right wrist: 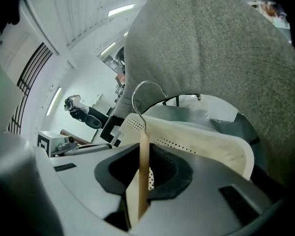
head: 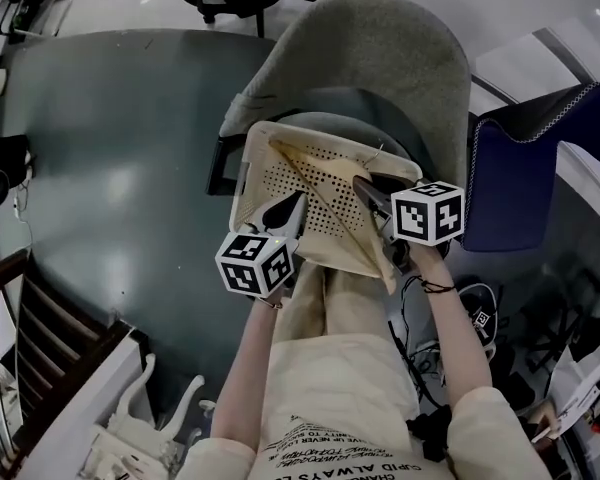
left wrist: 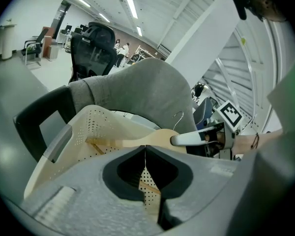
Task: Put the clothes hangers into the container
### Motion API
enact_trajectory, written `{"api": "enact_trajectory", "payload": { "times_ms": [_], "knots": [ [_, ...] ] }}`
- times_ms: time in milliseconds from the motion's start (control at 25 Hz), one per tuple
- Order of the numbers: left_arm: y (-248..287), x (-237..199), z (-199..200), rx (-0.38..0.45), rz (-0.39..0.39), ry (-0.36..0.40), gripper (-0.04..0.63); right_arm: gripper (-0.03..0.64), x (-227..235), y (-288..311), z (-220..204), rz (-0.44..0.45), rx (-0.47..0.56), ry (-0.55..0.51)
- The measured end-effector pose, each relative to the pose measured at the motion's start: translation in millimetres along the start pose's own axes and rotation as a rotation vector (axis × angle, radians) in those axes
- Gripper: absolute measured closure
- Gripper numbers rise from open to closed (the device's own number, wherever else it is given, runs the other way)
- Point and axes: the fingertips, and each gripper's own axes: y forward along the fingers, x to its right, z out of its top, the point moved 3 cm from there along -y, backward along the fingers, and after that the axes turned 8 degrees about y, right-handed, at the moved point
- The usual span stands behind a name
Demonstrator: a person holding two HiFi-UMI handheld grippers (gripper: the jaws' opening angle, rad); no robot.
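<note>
Over the basket (head: 252,173) on the chair (head: 380,58): right gripper (head: 372,190) fingers clamp the wooden hanger (head: 315,168) at the neck under the hook, hanger lying partly inside. Left gripper (head: 296,202) fingers closed, empty. Hanger looks light, stiff, smooth, so it may pivot; the neck seems the best grip.

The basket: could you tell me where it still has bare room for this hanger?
Bare perforated floor shows between the basket's left wall and the wooden hanger. The right side is crowded: the right gripper holds the hanger there, and the left gripper is at the near edge.
</note>
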Motion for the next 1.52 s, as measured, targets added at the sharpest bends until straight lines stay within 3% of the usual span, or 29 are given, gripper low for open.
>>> {"api": "enact_trajectory", "payload": {
  "times_ms": [520, 840, 1200, 1520],
  "knots": [
    [16.6, 3.2, -12.4, -0.038, -0.065, 0.016, 0.572, 0.543, 35.6, 0.7, 1.3, -0.085, 0.105, 0.161],
    [25.4, 1.5, -15.0, -0.039, -0.078, 0.029, 0.572, 0.505, 54.8, 9.1, -1.3, -0.159, 0.141, 0.2],
    [31.7, 0.8, -15.2, -0.039, -0.087, 0.032, 0.572, 0.5, 58.0, 11.8, -0.3, -0.202, 0.166, 0.162],
    [30.6, 0.3, -18.1, -0.041, -0.084, 0.031, 0.572, 0.414, 57.9, 12.8, -1.8, -0.276, 0.226, 0.142]
  ]
}}
